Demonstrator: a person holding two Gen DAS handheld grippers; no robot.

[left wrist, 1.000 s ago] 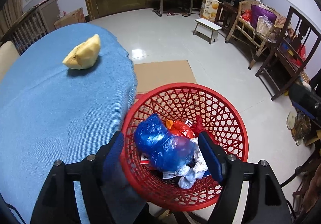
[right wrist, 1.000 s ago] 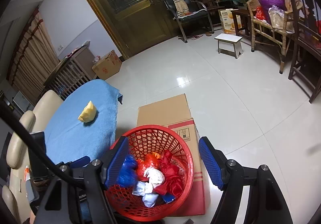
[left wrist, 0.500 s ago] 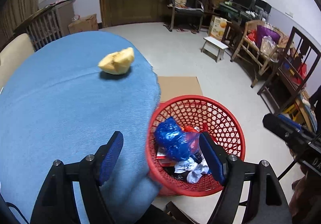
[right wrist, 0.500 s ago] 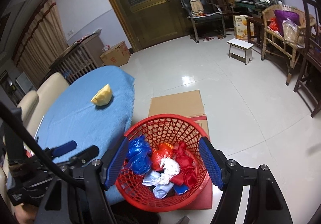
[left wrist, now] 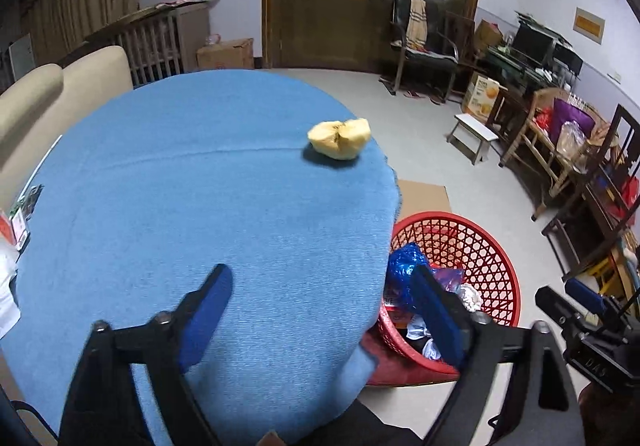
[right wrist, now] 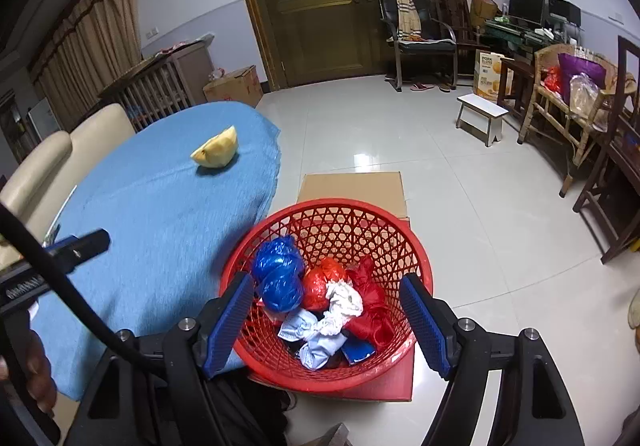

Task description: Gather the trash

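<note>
Both tools released, empty: left tool [left wrist: 320, 310] above counter [left wrist: 160, 206], right tool [right wrist: 328, 316] above red basket [right wrist: 416, 258]. Fruit scrap [left wrist: 339, 138] on counter, beyond basket. Basket beside counter, holds bagged trash [right wrist: 280, 274]. Carton [right wrist: 489, 74] reads "PORK".

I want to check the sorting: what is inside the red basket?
The red basket holds blue bags, red bags and white crumpled pieces. Whatever lies beneath them is covered.
</note>
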